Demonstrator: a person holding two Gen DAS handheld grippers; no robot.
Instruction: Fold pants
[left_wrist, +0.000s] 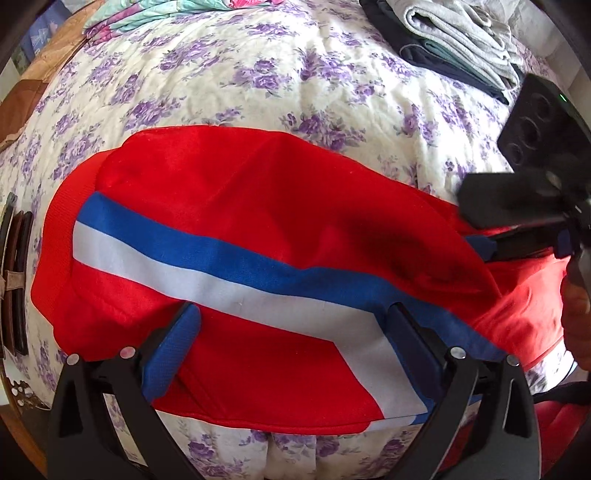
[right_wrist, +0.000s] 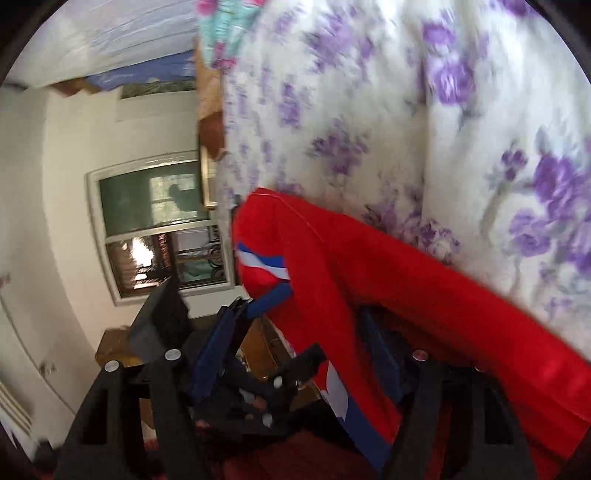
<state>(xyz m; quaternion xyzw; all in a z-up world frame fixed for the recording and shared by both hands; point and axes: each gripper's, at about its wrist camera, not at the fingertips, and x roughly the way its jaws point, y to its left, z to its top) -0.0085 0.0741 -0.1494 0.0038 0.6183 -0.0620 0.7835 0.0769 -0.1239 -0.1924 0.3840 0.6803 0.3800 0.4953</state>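
Red pants (left_wrist: 258, 206) with a blue and white side stripe lie folded across the flowered bedspread (left_wrist: 229, 85). My left gripper (left_wrist: 295, 332) is open just above the near part of the pants, its blue-padded fingers (left_wrist: 173, 347) wide apart on either side of the stripe. My right gripper (left_wrist: 495, 243) shows at the right edge of the left wrist view, at the right end of the pants. In the right wrist view the gripper (right_wrist: 295, 354) is rolled sideways with the red cloth (right_wrist: 369, 280) draped between its wide-apart fingers. The view is blurred.
A stack of folded grey and dark clothes (left_wrist: 454, 44) lies at the far right of the bed. A teal and pink blanket (left_wrist: 155, 14) lies at the far edge. A window (right_wrist: 162, 225) and white wall show beyond the bed. Belts (left_wrist: 14, 280) lie at the left edge.
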